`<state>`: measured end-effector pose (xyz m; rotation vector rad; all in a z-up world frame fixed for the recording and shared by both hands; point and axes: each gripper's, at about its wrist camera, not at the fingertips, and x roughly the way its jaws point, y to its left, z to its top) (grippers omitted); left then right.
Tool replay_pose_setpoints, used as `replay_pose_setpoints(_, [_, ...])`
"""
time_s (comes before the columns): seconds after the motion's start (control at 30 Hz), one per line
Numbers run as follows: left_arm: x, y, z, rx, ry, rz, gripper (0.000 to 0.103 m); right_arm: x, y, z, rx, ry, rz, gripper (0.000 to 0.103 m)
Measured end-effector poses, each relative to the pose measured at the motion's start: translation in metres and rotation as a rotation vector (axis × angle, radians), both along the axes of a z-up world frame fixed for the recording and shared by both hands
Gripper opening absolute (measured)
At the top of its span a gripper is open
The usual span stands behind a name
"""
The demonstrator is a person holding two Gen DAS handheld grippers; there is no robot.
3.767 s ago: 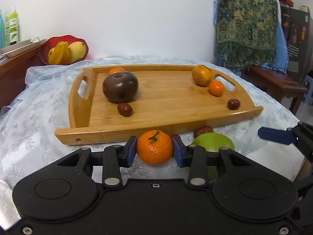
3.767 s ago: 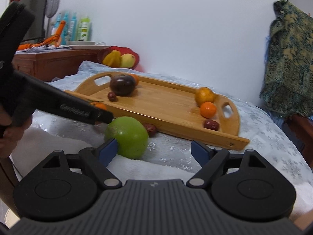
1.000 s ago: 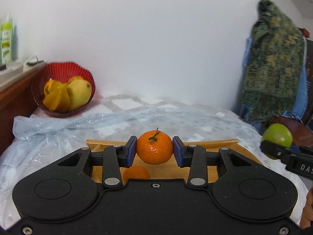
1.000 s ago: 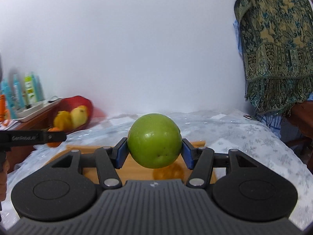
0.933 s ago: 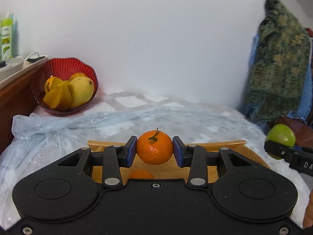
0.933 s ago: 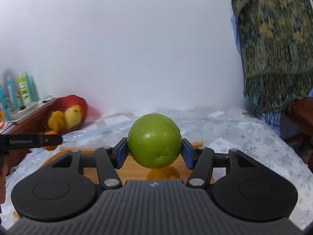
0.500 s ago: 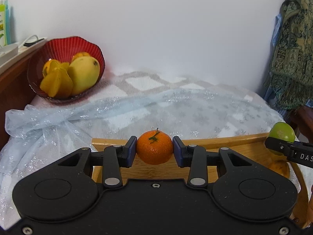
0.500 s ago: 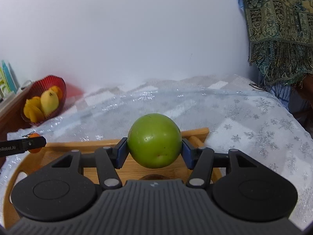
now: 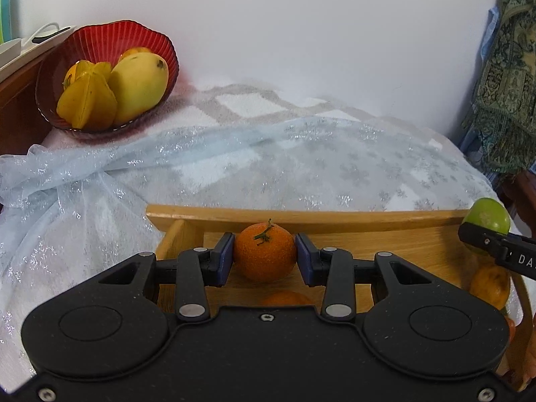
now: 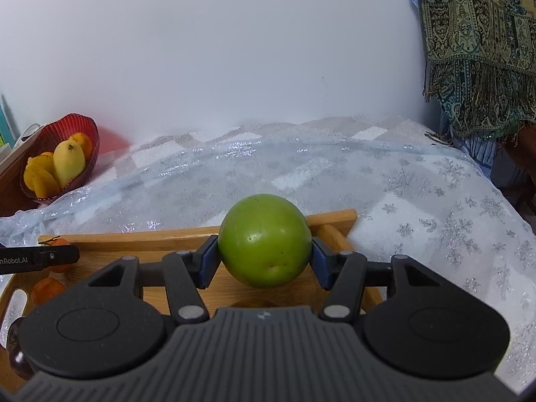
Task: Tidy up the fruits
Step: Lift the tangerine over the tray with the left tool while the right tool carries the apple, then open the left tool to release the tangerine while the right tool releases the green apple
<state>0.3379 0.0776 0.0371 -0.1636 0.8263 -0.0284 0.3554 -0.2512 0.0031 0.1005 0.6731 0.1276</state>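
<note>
1. A mandarin, stem upward, is pinched between the blue fingers of the left gripper and is held above the wooden tray, near its far rim.
2. A green apple is clamped between the fingers of the right gripper, over the tray's far right corner.
3. Further orange fruits are seen lying on the tray.
4. The tray is set on a counter covered by a glittery snowflake cloth.
5. A red bowl of yellow fruit is placed at the far left, by the white wall.
</note>
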Motion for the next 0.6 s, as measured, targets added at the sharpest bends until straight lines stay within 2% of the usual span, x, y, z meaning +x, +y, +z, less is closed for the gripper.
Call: replay_pose_setpoints(0.6, [-0.0013, -0.0104, -0.0033, 0.029, 0.006, -0.018, 0.037, 0.0032, 0.0025, -0.0103, -0.001, 0.037, -0.01, 0.06])
